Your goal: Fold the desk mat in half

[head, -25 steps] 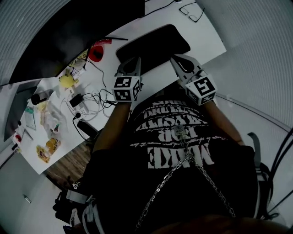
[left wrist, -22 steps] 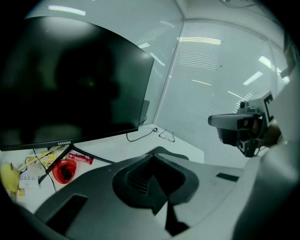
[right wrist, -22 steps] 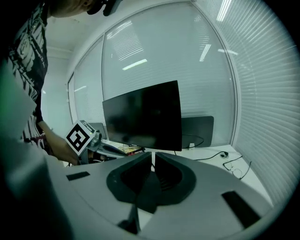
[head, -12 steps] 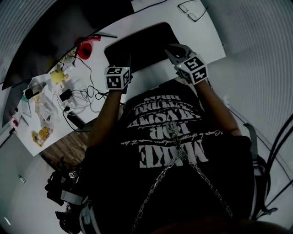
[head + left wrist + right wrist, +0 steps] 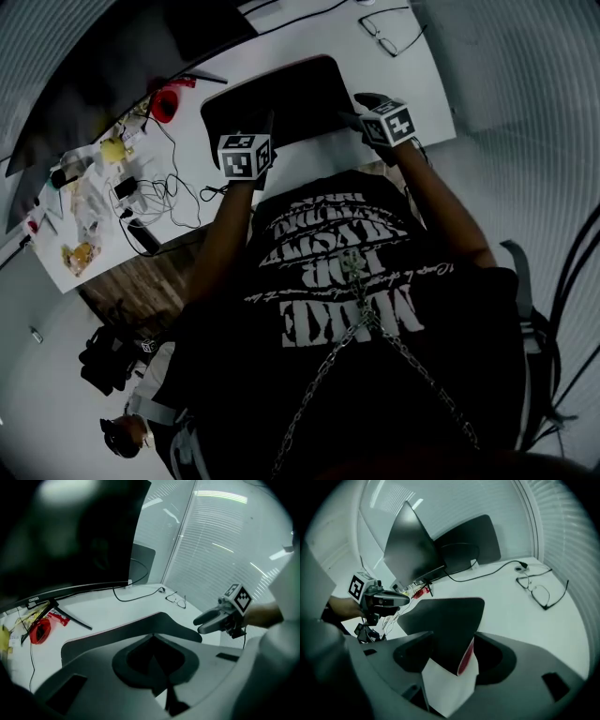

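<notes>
From the head view, the black desk mat (image 5: 281,94) lies on the white table (image 5: 412,80), with both grippers at its near edge. In the left gripper view, my left gripper (image 5: 152,637) has its fingers closed on that edge. In the right gripper view, the right gripper (image 5: 454,644) fingers have just been opening (wide now), and the mat's red-backed corner sits loose between them.

Matt black desk mat (image 5: 272,98), smooth white desk (image 5: 422,84)

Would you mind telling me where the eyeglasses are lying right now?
In the head view the eyeglasses lie on the white desk at its far right end, beyond the black desk mat and apart from it.
</notes>
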Demonstrator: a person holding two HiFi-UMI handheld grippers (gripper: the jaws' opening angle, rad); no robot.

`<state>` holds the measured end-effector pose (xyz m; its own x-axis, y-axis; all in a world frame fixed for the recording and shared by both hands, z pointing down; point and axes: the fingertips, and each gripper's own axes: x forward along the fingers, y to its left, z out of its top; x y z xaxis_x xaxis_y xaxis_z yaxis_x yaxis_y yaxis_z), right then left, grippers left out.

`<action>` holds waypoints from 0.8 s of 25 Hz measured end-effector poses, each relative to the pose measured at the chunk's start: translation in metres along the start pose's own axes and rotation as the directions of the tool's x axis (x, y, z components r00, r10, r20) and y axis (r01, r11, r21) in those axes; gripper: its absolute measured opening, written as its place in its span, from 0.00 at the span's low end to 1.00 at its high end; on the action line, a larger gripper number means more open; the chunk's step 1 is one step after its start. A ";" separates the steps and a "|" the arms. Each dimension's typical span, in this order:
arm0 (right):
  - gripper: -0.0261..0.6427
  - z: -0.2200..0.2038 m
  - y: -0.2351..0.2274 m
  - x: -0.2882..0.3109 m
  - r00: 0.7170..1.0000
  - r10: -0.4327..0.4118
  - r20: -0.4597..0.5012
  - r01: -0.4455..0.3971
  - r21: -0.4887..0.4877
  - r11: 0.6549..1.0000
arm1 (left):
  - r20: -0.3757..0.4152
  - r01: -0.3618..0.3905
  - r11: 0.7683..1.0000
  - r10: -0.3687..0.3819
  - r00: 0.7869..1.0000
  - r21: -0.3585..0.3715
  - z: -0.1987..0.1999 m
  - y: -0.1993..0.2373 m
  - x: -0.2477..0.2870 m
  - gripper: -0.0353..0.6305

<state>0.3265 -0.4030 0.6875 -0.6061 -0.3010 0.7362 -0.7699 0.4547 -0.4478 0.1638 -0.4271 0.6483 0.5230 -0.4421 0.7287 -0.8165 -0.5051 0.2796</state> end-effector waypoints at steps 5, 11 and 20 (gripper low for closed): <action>0.41 -0.031 -0.010 0.020 0.985 0.149 -0.091 -0.131 0.183 0.974 | -0.014 -0.076 0.997 0.076 0.997 -0.031 -0.018 -0.004 -0.008 0.06; 0.41 -0.032 -0.007 0.029 0.964 0.261 -0.049 -0.241 0.251 0.938 | -0.008 -0.138 0.987 0.138 0.990 -0.080 -0.027 0.000 -0.030 0.06; 0.41 0.013 0.008 0.043 0.891 0.432 0.140 -0.454 0.293 0.842 | 0.013 -0.133 0.991 0.133 0.991 -0.024 -0.010 -0.013 -0.038 0.06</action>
<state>0.2916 -0.4228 0.7090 -0.9004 -0.1889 0.3920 -0.4316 0.2734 -0.8596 0.1520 -0.3967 0.6233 0.4124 -0.5149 0.7515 -0.8846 -0.4236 0.1952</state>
